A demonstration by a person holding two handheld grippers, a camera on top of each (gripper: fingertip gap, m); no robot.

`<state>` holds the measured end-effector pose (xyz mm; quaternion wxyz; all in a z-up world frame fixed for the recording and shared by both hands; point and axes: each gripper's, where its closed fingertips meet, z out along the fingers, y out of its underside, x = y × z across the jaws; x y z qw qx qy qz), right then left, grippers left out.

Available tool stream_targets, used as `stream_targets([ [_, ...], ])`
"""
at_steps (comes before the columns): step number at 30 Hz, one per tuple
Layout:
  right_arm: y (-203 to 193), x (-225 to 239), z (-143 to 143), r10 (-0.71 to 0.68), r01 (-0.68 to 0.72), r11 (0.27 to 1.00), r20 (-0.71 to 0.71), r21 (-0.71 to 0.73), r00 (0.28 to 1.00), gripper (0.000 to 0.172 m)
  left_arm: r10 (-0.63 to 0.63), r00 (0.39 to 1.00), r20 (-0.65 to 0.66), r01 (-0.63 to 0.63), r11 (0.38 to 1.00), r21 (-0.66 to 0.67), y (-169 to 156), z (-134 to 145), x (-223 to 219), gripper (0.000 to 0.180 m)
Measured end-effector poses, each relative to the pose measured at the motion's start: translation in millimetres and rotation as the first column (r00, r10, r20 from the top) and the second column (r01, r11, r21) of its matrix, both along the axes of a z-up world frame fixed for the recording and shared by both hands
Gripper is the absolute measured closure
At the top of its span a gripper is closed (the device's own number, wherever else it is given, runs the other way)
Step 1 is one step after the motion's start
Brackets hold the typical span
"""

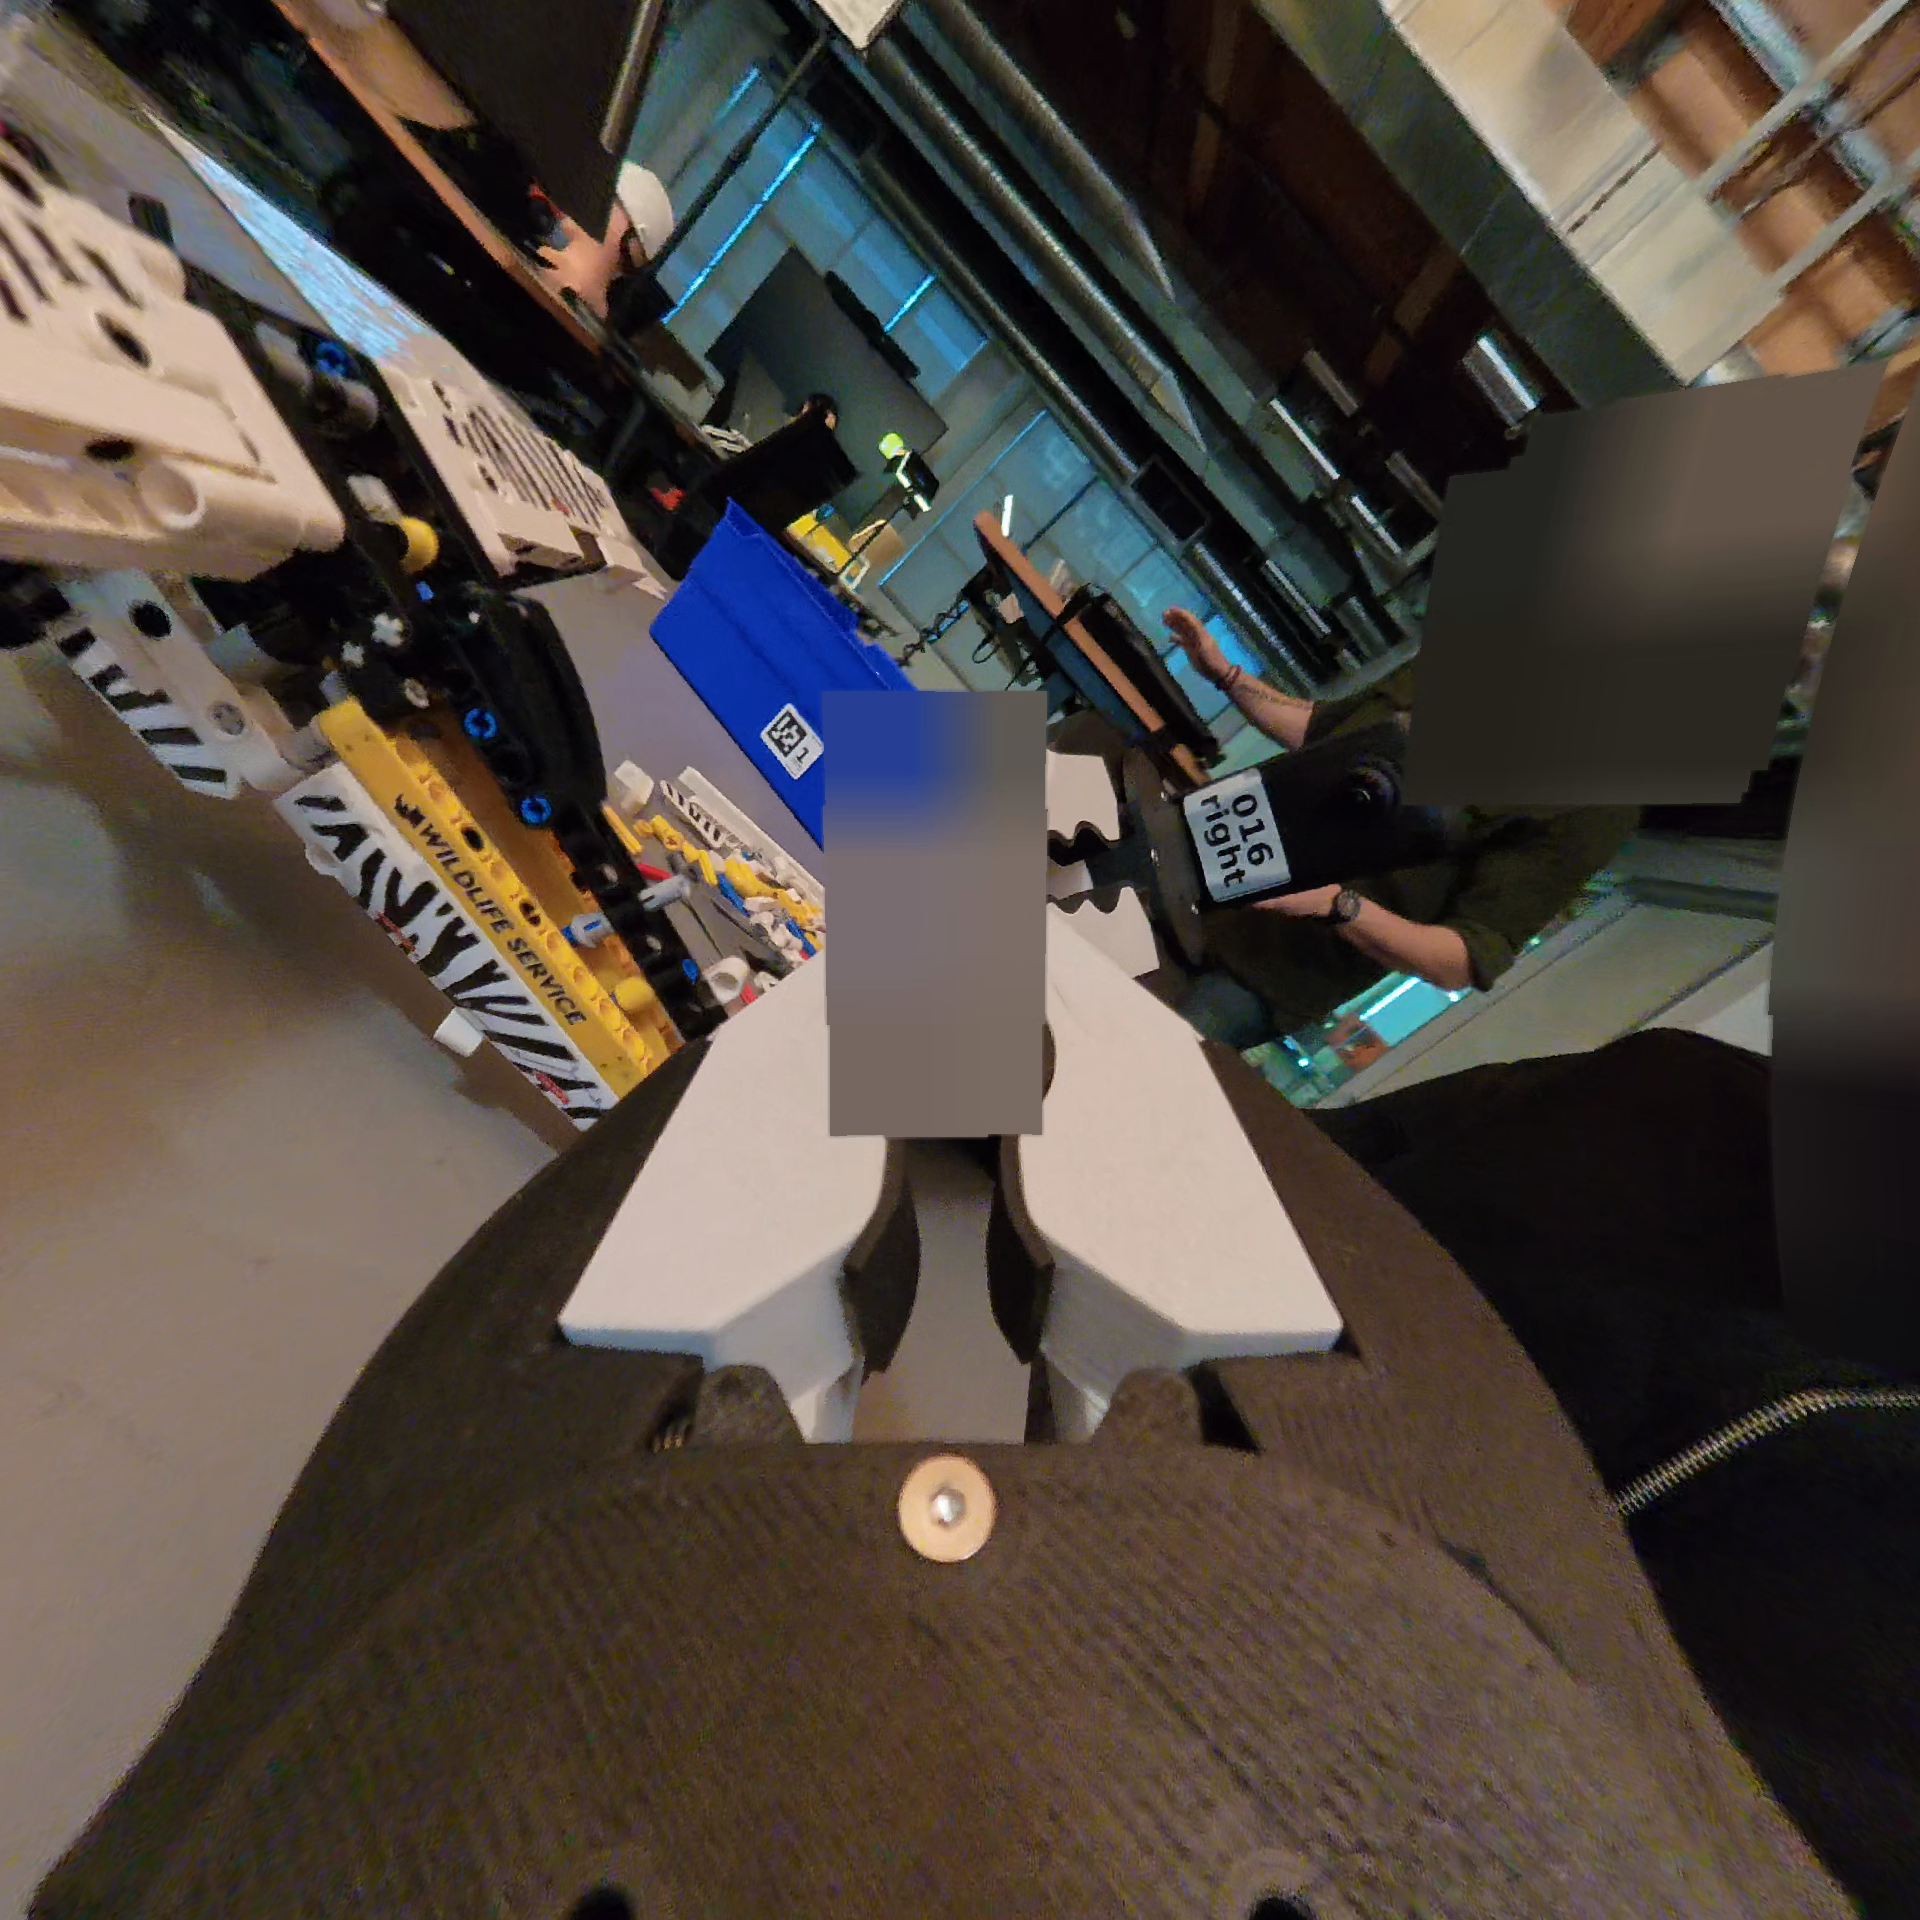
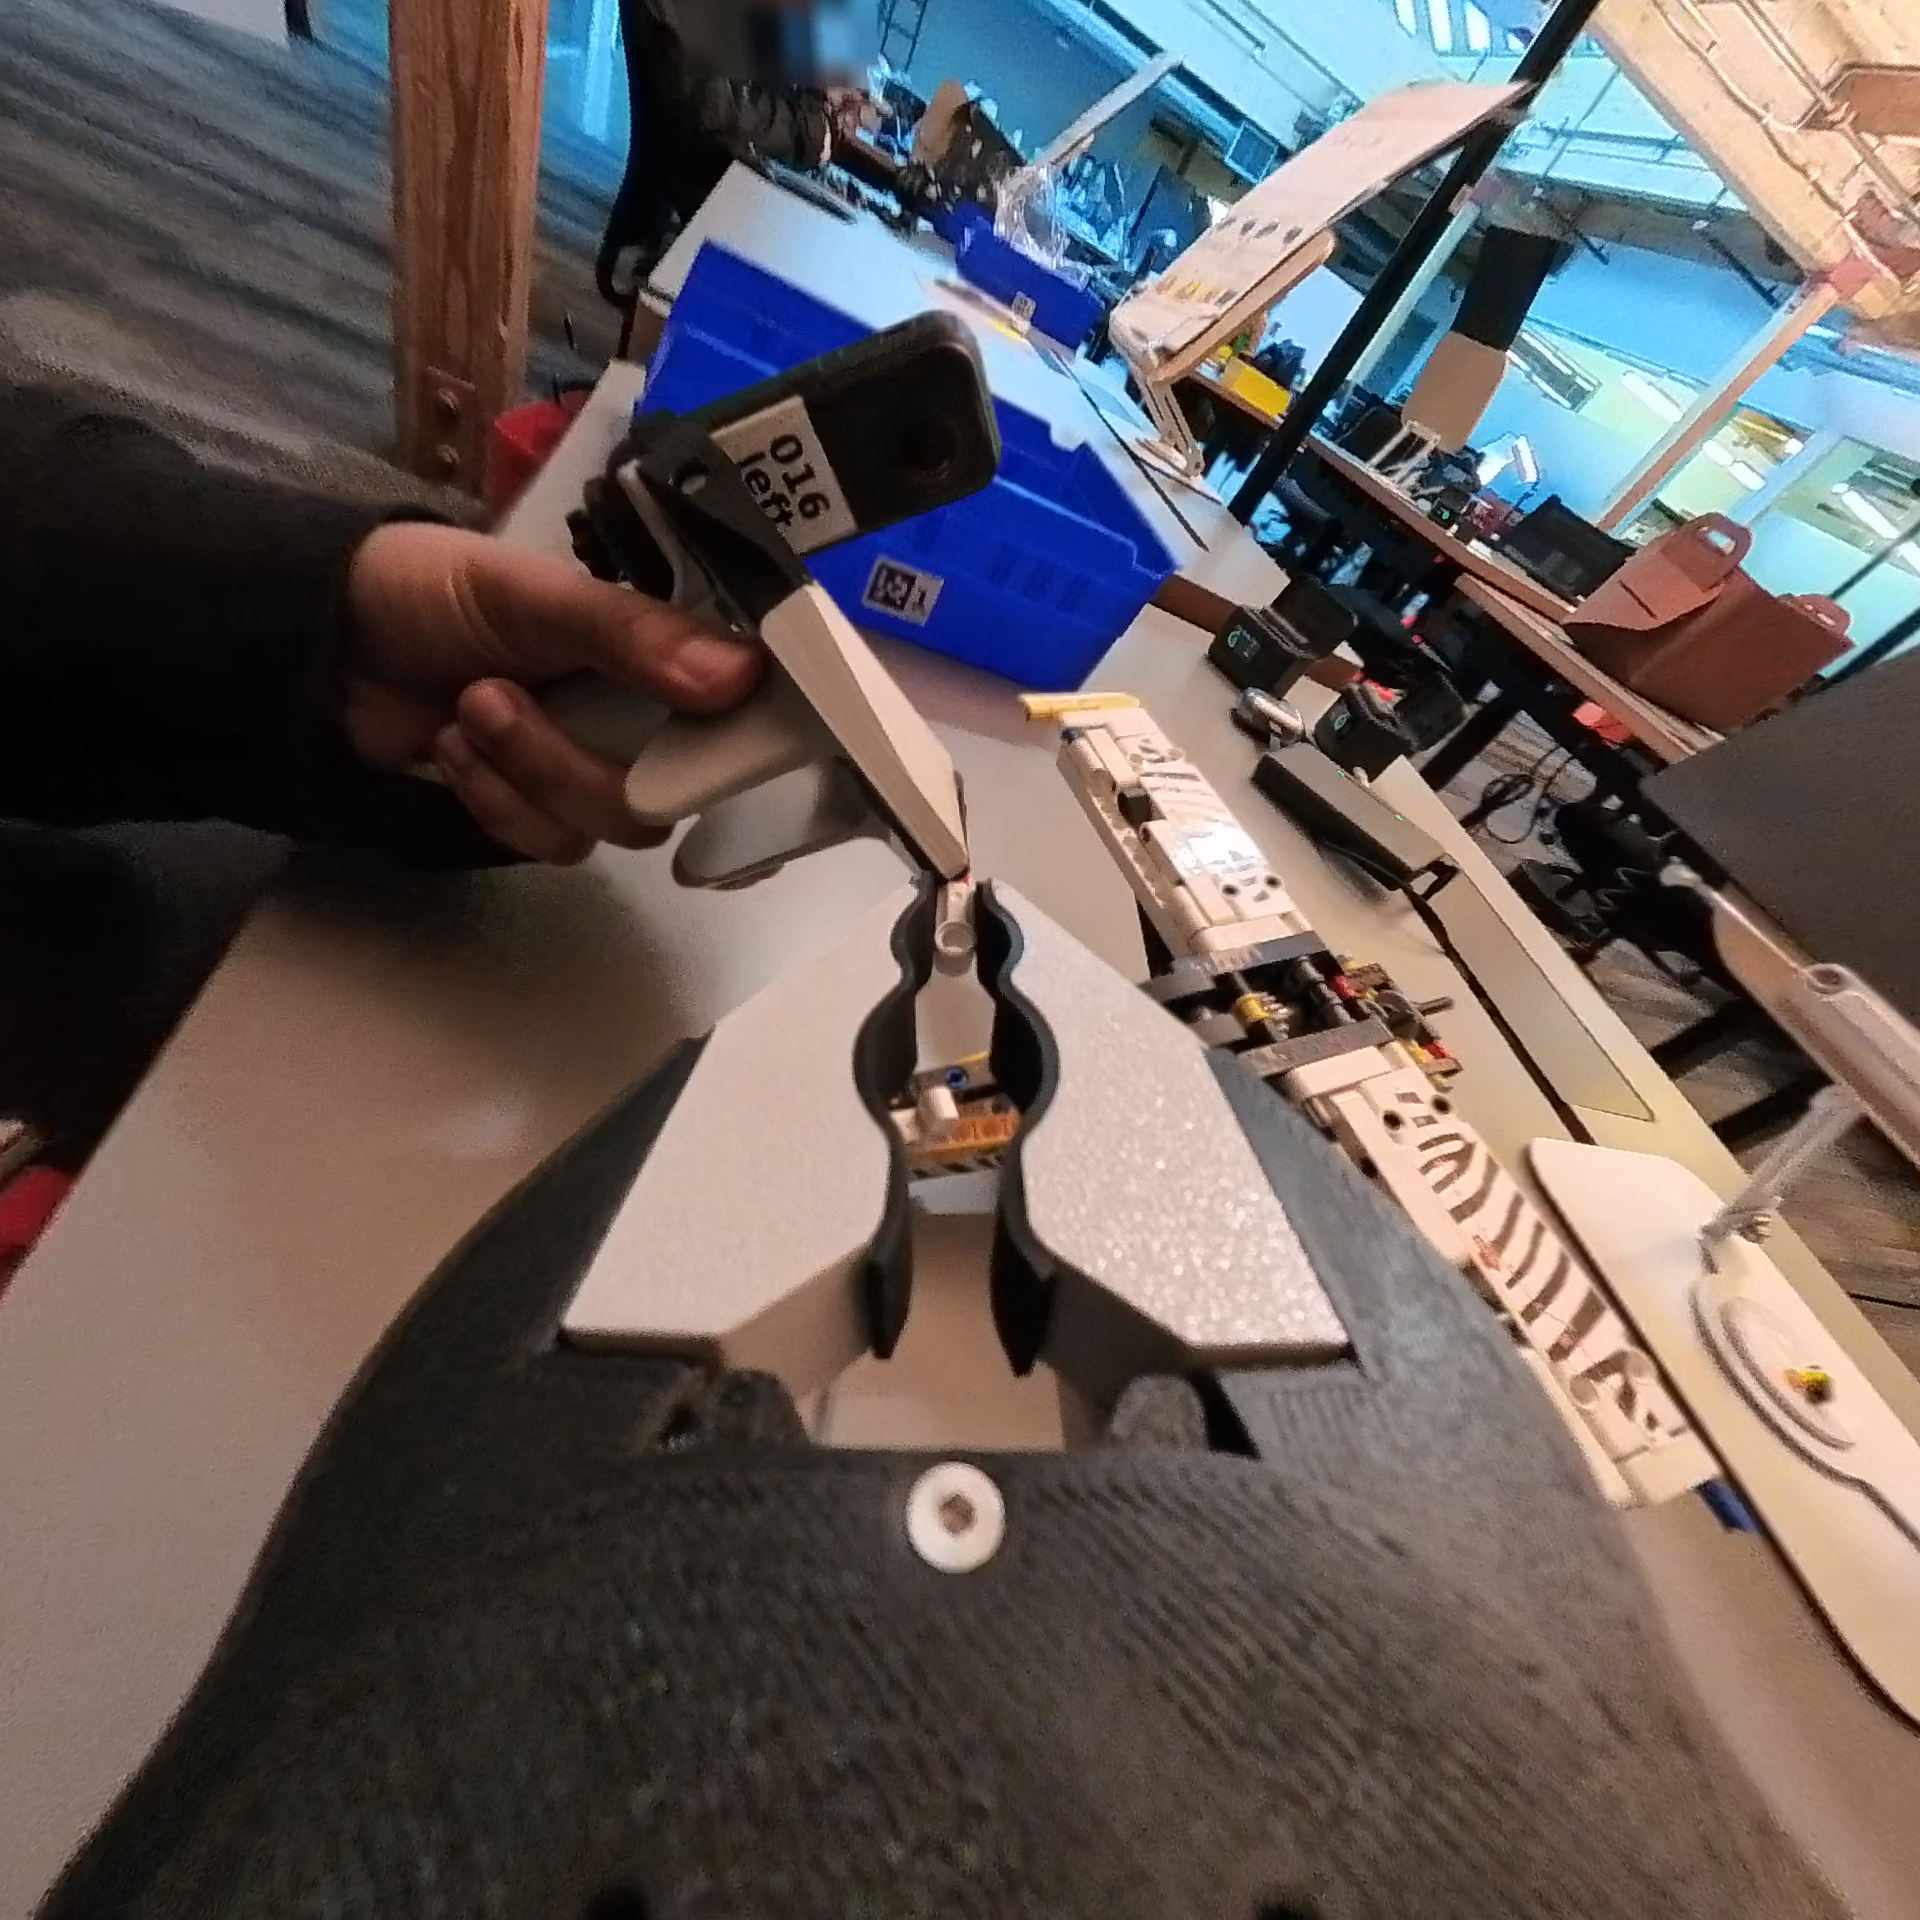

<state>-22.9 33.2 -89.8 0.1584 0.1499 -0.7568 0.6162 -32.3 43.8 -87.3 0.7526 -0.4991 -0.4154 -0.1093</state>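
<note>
Though tiny, tubular plastic connector (image 2: 952, 932)

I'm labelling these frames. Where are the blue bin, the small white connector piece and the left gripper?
blue bin (image 2: 966, 540): right wrist view, side wall.
small white connector piece (image 2: 954, 935): right wrist view, round end.
left gripper (image 2: 951, 862): right wrist view, fingertips.

A hand (image 2: 520, 696) grips the left gripper (image 2: 951, 868), fingers together, tip angled down to the nearly closed right gripper (image 2: 951, 930).

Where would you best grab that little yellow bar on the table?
Probably at its middle, from above, with the fingers across its narrow width: the yellow bar lies flat on the table, long and thin, with nothing on top of it.
</note>
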Motion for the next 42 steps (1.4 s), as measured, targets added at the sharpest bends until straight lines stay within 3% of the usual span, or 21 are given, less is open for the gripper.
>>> stream_targets([
  [3, 9, -7, 9, -0.017, 0.018, 0.999, 0.029, -0.029, 0.999, 0.166, 0.07, 0.997, -0.017, -0.07, 0.998, -0.002, -9, 14, -2, 0.179],
  [5, 28, -23, 22, -0.044, 0.05, 0.995, 0.068, -0.085, 0.997, 0.167, 0.236, 0.972, -0.012, -0.231, 0.958, 0.17, -75, 36, -5, 0.18],
  [7, 37, -30, 38, -0.003, 0.034, 0.985, 0.181, -0.167, 0.983, 0.167, 0.317, 0.946, -0.072, -0.318, 0.948, -0.004, -102, 31, 0, 0.18],
  [8, 37, -32, 42, 0.001, 0.038, 0.981, 0.203, -0.191, 0.979, 0.167, 0.313, 0.943, -0.111, -0.321, 0.945, -0.063, -99, 34, 4, 0.18],
  [11, 40, -49, 40, -0.127, 0.147, 0.973, 0.115, -0.181, 0.985, 0.166, 0.257, 0.945, -0.201, -0.294, 0.939, -0.179, -65, 40, 7, 0.179],
  [14, 58, -76, 40, -0.308, 0.304, 0.935, 0.011, -0.184, 0.951, 0.166, 0.204, 0.959, -0.199, -0.244, 0.948, -0.205, -36, 35, 9, 0.179],
  [19, 104, -88, 35, -0.438, 0.457, 0.86, 0.131, -0.228, 0.89, 0.167, 0.12, 0.979, -0.165, -0.145, 0.977, -0.153, 10, 34, 15, 0.179],
  [21, 123, -82, 29, -0.464, 0.497, 0.838, 0.185, -0.227, 0.866, 0.166, 0.083, 0.985, -0.153, -0.112, 0.974, -0.196, 32, 26, 17, 0.179],
  [26, 184, -68, 19, -0.595, 0.612, 0.754, 0.145, -0.24, 0.79, 0.166, 0.002, 0.991, -0.132, -0.049, 0.933, -0.356, 89, -5, 16, 0.179],
  [29, 204, -61, 2, -0.617, 0.643, 0.736, 0.181, -0.213, 0.766, 0.166, -0.029, 0.995, -0.095, -0.027, 0.839, -0.544, 120, -39, 5, 0.178],
  [32, 217, -63, 1, -0.664, 0.688, 0.696, 0.18, -0.205, 0.726, 0.166, 0.04, 0.993, -0.109, -0.108, 0.657, -0.746, 123, -73, -23, 0.179],
  [35, 226, -75, -11, -0.728, 0.747, 0.649, 0.169, -0.142, 0.664, 0.167, 0.097, 0.984, -0.151, -0.179, 0.516, -0.838, 119, -87, -46, 0.179],
  [39, 235, -91, -36, -0.8, 0.812, 0.584, 0.167, 0.001, 0.576, 0.167, 0.106, 0.982, -0.154, -0.185, 0.424, -0.887, 123, -94, -55, 0.179],
  [42, 234, -89, -36, -0.807, 0.815, 0.58, 0.128, -0.007, 0.576, 0.166, 0.105, 0.982, -0.157, -0.187, 0.41, -0.892, 128, -98, -57, 0.177],
])
